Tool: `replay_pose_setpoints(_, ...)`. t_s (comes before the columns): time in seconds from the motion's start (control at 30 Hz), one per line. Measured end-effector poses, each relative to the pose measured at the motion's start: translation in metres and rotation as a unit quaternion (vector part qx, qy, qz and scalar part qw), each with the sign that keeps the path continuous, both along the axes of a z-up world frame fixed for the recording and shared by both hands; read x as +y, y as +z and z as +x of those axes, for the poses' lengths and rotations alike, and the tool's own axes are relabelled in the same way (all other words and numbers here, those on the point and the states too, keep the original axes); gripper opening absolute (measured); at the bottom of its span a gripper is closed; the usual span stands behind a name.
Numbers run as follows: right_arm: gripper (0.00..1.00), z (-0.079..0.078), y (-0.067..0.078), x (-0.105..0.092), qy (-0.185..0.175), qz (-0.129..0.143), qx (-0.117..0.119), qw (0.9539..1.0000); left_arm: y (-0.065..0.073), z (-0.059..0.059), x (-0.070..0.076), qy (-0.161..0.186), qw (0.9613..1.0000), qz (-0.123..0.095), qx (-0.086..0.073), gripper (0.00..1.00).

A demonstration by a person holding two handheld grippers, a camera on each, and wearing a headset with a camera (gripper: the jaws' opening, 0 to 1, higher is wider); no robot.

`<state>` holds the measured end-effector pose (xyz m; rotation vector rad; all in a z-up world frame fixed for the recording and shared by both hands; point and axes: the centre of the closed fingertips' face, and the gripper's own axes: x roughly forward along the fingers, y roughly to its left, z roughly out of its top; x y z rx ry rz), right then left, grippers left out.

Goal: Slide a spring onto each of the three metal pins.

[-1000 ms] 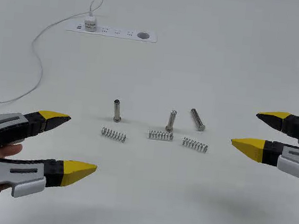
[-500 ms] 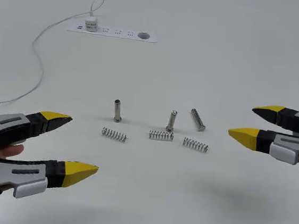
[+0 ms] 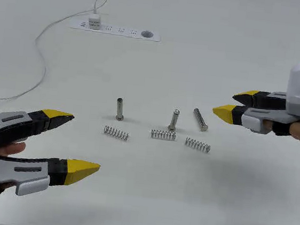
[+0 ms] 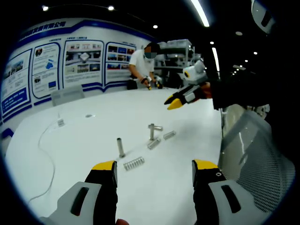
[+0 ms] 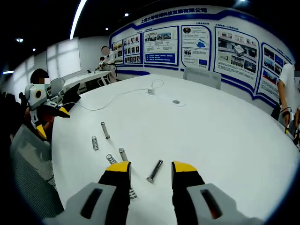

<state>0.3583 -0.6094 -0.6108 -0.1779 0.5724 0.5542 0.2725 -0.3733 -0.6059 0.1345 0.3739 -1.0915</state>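
1. The left black yellow-tipped tongs [image 3: 85, 142] hover spread apart, empty.
2. The right tongs [image 3: 224, 102], also apart, hang near the lying silver metal pin [image 3: 200, 120].
3. Two upright pins [image 3: 119, 109] and three small coiled wire springs [image 3: 163, 135] rest on the white worktop [image 3: 210, 205].

Right tool [image 5: 151, 167], jaws apart, frames a lying pin [image 5: 155, 170].

A line of Chinese characters heads the wall display [image 5: 171, 10], too blurred to read; the posters [image 5: 194, 44] likewise.
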Motion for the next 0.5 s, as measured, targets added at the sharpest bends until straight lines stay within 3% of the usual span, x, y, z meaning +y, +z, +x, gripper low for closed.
replay_pose_setpoints(0.5, 0.24, 0.028, -0.045, 0.004, -0.04, -0.048, 0.063, 0.996, -0.002, 0.0, -0.004, 0.0, 1.0, 0.002, 0.0, 0.65)
